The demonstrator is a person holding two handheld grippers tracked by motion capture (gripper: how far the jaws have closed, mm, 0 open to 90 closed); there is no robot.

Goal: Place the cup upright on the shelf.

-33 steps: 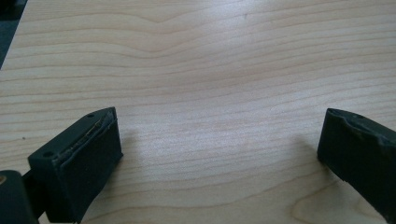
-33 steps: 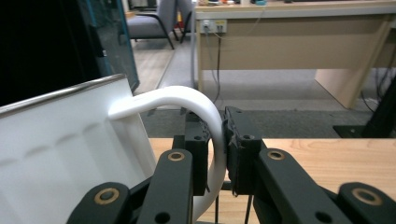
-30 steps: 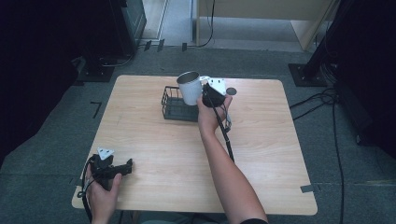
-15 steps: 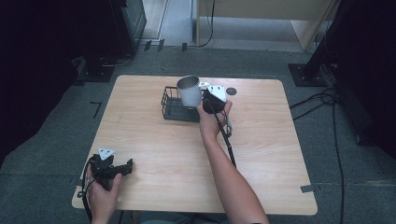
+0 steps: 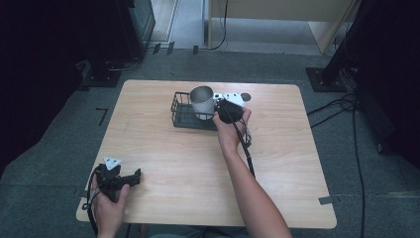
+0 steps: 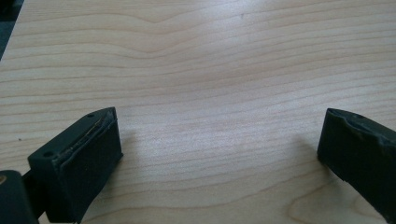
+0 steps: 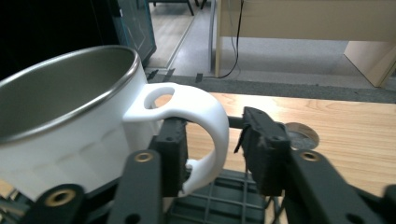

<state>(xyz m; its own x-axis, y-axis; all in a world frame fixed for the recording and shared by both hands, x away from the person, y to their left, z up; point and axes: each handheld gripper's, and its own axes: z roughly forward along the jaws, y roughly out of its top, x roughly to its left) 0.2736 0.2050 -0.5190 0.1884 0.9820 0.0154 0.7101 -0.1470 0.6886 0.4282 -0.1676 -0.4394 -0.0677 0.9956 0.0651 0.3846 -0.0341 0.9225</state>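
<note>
Right claw (image 7: 212,140) just opening, jaws astride mug (image 7: 70,116) handle.

A white mug (image 7: 84,140) with a silvery steel inside sits over a black wire basket (image 5: 184,115) on a pale wood-grain desk (image 5: 163,158), above grey carpet (image 5: 59,144).

White mug (image 7: 70,140) with steel-lined inside fills the left side, tilted, its handle (image 7: 201,126) looping toward centre. Right gripper (image 7: 212,149) jaws stand either side of the handle; they have just been opening, right pad clear of it, left pad just beside it. Black wire basket (image 7: 219,200) sits below. Wooden table (image 7: 345,135) beyond; small round dark disc (image 7: 302,134) near its far edge.
</note>
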